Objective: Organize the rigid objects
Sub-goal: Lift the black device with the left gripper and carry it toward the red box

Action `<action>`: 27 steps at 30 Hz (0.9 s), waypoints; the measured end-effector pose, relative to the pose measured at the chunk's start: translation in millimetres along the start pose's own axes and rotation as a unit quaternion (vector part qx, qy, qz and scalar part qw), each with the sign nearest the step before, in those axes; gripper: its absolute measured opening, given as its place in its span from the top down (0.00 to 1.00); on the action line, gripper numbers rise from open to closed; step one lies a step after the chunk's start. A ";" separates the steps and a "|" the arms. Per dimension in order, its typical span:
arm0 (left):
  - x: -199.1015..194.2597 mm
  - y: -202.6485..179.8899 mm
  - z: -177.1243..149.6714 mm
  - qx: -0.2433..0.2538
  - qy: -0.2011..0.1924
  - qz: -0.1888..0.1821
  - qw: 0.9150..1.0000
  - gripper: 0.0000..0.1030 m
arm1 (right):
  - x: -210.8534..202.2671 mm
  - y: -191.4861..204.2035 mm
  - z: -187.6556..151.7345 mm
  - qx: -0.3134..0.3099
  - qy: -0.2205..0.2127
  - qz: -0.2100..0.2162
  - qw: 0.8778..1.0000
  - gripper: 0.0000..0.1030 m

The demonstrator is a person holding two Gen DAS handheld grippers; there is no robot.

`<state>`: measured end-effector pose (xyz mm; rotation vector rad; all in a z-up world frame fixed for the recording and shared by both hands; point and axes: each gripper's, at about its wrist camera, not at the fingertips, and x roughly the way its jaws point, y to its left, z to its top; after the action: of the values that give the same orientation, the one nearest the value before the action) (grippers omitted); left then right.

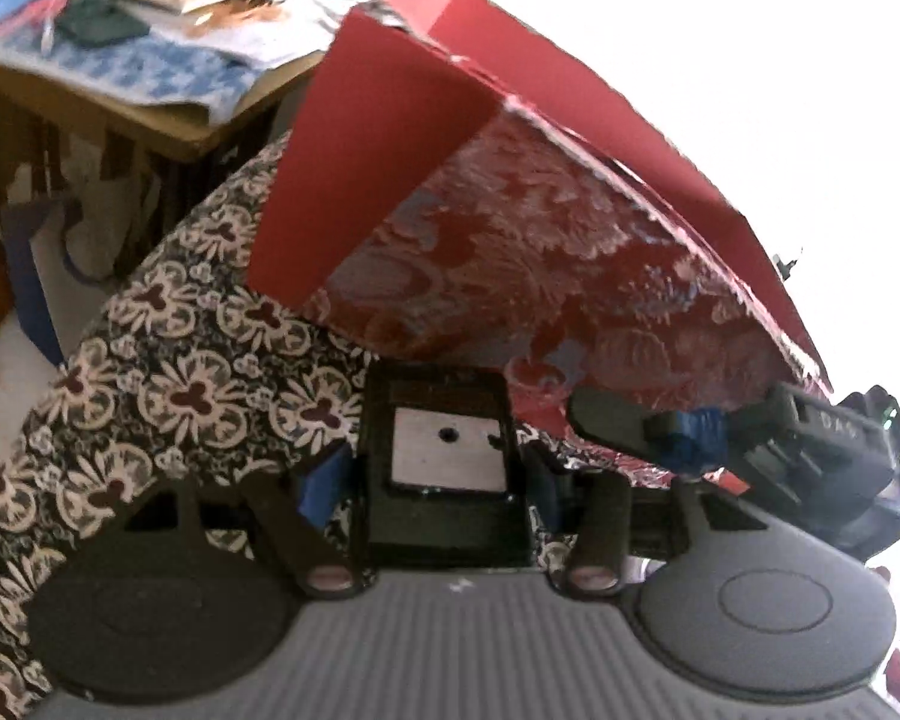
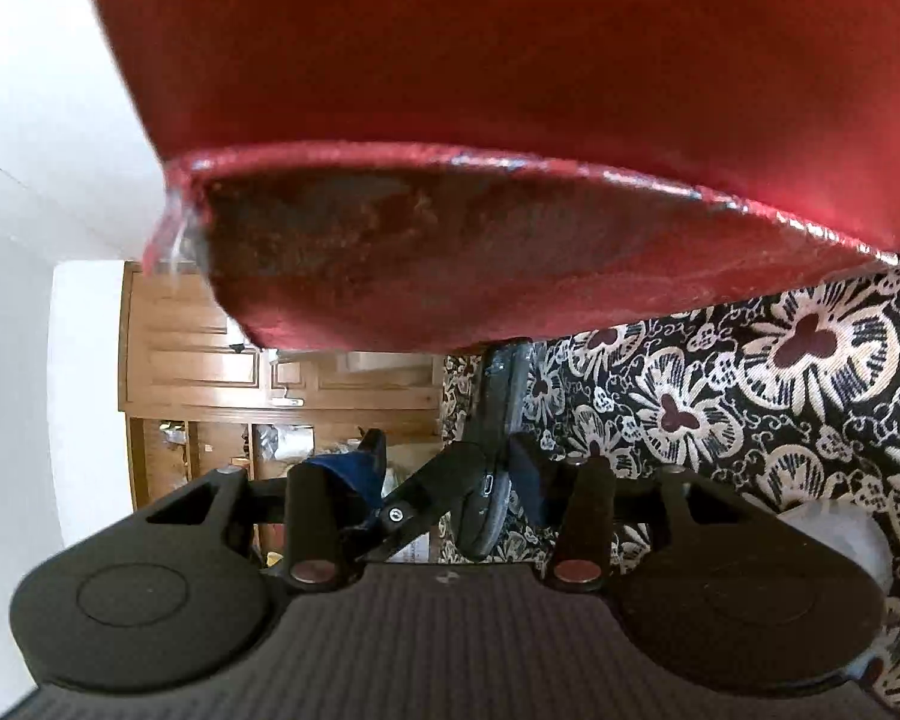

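Observation:
A red patterned cardboard box (image 1: 540, 264) with plain red open flaps is tilted above a black-and-white floral cloth (image 1: 168, 372). My left gripper (image 1: 444, 480) is shut on a black block with a grey metal plate (image 1: 447, 450), right under the box's near edge. My right gripper shows in the left wrist view (image 1: 684, 438) at the box's lower right edge, blue pads closed on that edge. In the right wrist view the box (image 2: 510, 120) fills the top, and my right gripper (image 2: 450, 474) is shut on a dark rounded edge (image 2: 498, 414) beneath the box.
A wooden table (image 1: 168, 126) with a blue checked cloth, books and clutter stands at the upper left. A wooden cabinet (image 2: 222, 360) with shelves is behind in the right wrist view. The floral cloth (image 2: 750, 390) covers the surface below.

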<state>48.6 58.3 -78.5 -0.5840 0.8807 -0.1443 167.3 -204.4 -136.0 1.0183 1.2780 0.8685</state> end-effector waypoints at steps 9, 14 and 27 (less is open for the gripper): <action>7.2 -5.9 -6.7 -0.014 0.015 -0.031 0.999 0.50 | 2.7 13.4 -7.7 -0.040 -0.007 -0.055 0.998 0.76; -24.1 -30.9 -7.2 0.031 0.005 -0.024 0.999 0.50 | -8.1 27.4 -13.6 -0.066 0.007 -0.029 0.997 0.76; -97.3 -132.3 40.2 0.176 -0.091 -0.051 0.979 0.50 | -65.8 127.5 7.6 -0.179 -0.055 0.049 0.981 0.76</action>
<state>32.3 -1.0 79.0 -0.3043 0.6273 -0.3276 171.9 -224.5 6.2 0.8334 0.9426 1.0594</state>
